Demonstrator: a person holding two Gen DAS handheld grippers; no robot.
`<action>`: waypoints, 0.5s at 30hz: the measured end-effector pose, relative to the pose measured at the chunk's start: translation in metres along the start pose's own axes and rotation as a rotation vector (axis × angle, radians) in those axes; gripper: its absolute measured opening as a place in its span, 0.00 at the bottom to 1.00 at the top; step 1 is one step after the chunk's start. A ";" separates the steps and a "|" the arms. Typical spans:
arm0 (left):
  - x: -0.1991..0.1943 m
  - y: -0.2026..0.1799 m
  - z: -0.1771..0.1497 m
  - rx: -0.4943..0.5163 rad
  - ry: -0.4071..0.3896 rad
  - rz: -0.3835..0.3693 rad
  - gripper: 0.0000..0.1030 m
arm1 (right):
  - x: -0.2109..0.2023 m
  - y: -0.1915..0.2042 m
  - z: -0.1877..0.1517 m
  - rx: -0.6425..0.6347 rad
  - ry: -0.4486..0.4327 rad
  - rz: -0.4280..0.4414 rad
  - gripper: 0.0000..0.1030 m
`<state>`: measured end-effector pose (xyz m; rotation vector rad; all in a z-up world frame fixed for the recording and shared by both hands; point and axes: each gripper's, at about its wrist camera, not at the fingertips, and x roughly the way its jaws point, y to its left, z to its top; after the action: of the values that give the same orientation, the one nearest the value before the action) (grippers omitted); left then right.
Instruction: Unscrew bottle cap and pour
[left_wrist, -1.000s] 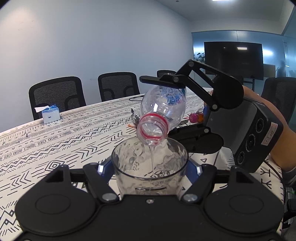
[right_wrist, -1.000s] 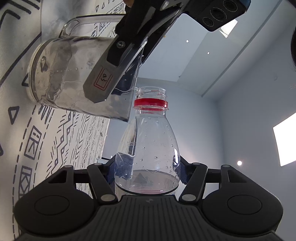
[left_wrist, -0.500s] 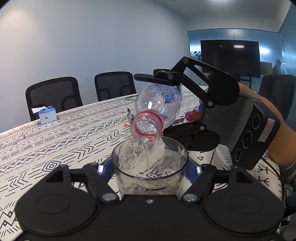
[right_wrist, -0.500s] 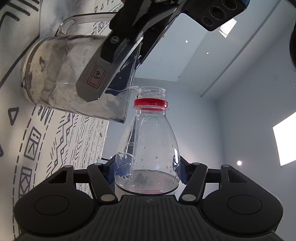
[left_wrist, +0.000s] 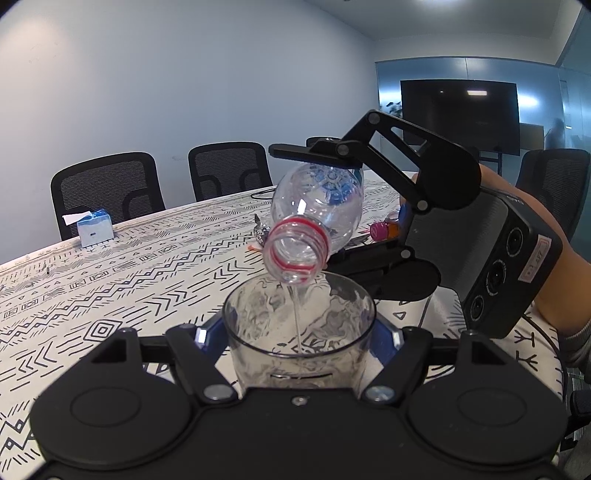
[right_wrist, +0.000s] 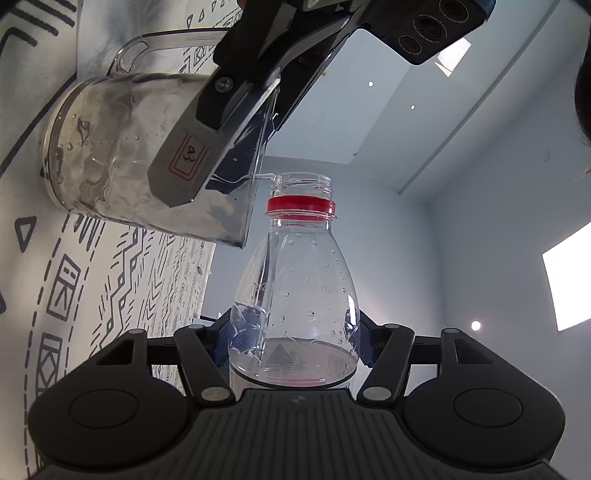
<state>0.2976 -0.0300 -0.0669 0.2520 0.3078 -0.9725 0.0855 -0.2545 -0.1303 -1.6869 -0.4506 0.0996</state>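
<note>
My left gripper (left_wrist: 299, 332) is shut on a clear plastic cup (left_wrist: 299, 339) that stands on the patterned table. My right gripper (left_wrist: 325, 206) is shut on an uncapped clear bottle (left_wrist: 314, 218) with a red neck ring, tilted mouth-down over the cup. A thin stream of water (left_wrist: 296, 317) runs from the mouth into the cup. In the right wrist view the bottle (right_wrist: 295, 288) sits between my right gripper's (right_wrist: 295, 332) jaws, with little water left in it, and the cup (right_wrist: 110, 147) holds water. The left gripper's finger (right_wrist: 192, 162) presses the cup's side.
The table (left_wrist: 110, 280) has a black-and-white patterned cloth. A blue tissue box (left_wrist: 94, 229) stands at the far left edge. A pink-capped bottle (left_wrist: 384, 230) and small items (left_wrist: 260, 232) lie behind the bottle. Black office chairs (left_wrist: 107, 192) line the far side.
The bottle has shifted slightly left and its mouth has stayed over the cup. Water keeps streaming; the water level in the bottle has dropped.
</note>
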 end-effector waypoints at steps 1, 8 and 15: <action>0.000 0.000 0.000 0.000 0.000 0.000 0.75 | 0.000 -0.001 0.001 0.000 0.000 0.001 0.57; -0.001 0.001 0.000 0.000 0.000 -0.001 0.75 | -0.001 -0.008 0.005 0.004 -0.005 0.002 0.57; -0.001 0.001 0.001 0.000 0.000 -0.001 0.75 | 0.001 -0.016 0.013 0.011 -0.011 0.004 0.57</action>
<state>0.2983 -0.0287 -0.0659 0.2516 0.3084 -0.9738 0.0785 -0.2405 -0.1169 -1.6772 -0.4546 0.1140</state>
